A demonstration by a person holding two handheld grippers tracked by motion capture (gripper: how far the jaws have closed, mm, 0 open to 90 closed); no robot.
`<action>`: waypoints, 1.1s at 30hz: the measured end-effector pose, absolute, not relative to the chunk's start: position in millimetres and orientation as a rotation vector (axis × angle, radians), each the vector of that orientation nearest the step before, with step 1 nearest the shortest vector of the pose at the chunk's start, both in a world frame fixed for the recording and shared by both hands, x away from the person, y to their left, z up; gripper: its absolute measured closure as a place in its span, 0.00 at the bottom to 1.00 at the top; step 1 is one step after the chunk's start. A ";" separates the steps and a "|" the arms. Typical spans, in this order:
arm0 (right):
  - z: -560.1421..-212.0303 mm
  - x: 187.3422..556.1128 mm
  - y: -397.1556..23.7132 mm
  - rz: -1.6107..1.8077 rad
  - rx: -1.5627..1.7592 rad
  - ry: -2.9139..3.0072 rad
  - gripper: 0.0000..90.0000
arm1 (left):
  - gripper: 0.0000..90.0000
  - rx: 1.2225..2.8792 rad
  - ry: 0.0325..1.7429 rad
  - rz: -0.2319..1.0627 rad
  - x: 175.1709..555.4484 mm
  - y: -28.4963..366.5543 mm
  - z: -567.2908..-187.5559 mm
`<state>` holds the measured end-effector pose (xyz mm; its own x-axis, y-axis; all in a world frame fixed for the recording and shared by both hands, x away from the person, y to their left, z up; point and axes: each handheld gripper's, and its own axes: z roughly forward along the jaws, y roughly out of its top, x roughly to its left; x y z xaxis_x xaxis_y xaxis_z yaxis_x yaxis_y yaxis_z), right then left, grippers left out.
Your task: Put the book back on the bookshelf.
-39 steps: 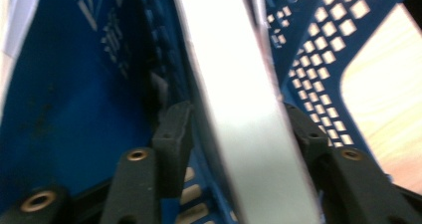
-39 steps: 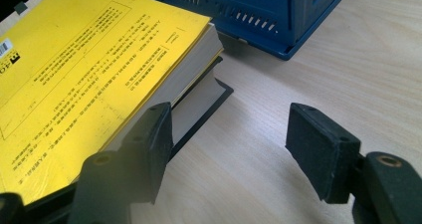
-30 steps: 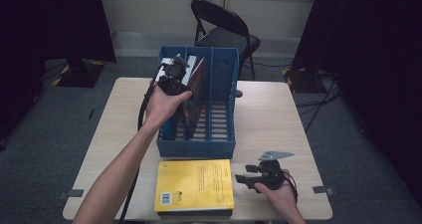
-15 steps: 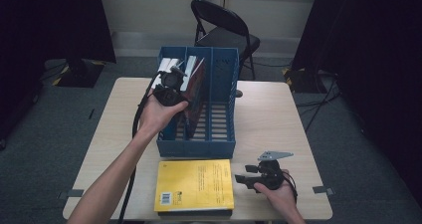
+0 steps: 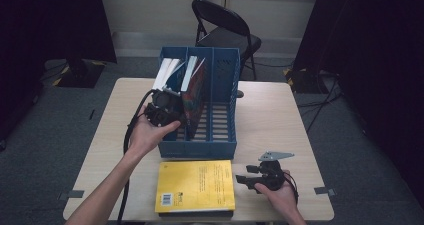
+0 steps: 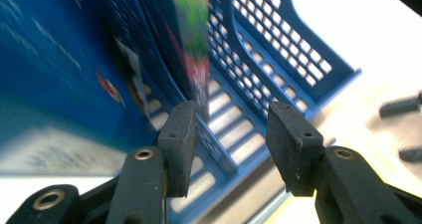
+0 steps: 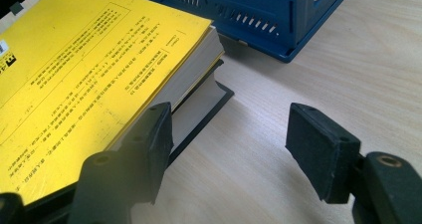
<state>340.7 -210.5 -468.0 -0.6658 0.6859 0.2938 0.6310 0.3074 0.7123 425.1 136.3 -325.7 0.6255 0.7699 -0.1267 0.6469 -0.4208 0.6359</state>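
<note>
A: One table (image 5: 280, 115), one blue rack (image 5: 220, 146), three bays.
B: Books?
A: Two upright in rack (image 5: 192, 97), two stacked in front, yellow book (image 5: 196, 185) topmost.
B: Grippers?
A: Left gripper (image 6: 231, 144) at rack, jaws just narrowing, nothing between. Right gripper (image 7: 229, 144) parted, empty, beside stack.

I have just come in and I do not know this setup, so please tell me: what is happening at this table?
A person is sorting books into a blue slotted plastic file rack on a light wooden table. The left hand-held gripper is at the rack beside an upright book with a colourful cover; its jaws have just been closing, with nothing between them. The right hand-held gripper rests open on the table next to a thick yellow paperback book, which lies flat on a dark book.
</note>
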 end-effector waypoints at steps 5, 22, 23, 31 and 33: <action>-468.3 340.9 -208.2 1.302 1.251 2.494 0.39 | 0.67 2.191 1.059 0.220 404.4 142.4 -349.4; -452.4 331.7 -192.7 1.404 1.147 2.493 0.52 | 0.63 2.249 0.984 0.167 350.7 171.9 -417.3; -451.8 331.1 -190.6 1.410 1.132 2.499 0.52 | 0.63 2.265 0.987 0.179 348.3 174.0 -420.7; -452.8 328.7 -173.1 1.336 1.104 2.553 0.60 | 0.58 2.175 0.902 0.227 341.3 180.2 -437.7; -452.7 328.2 -172.0 1.324 1.105 2.549 0.60 | 0.56 2.165 0.894 0.246 342.9 178.1 -439.3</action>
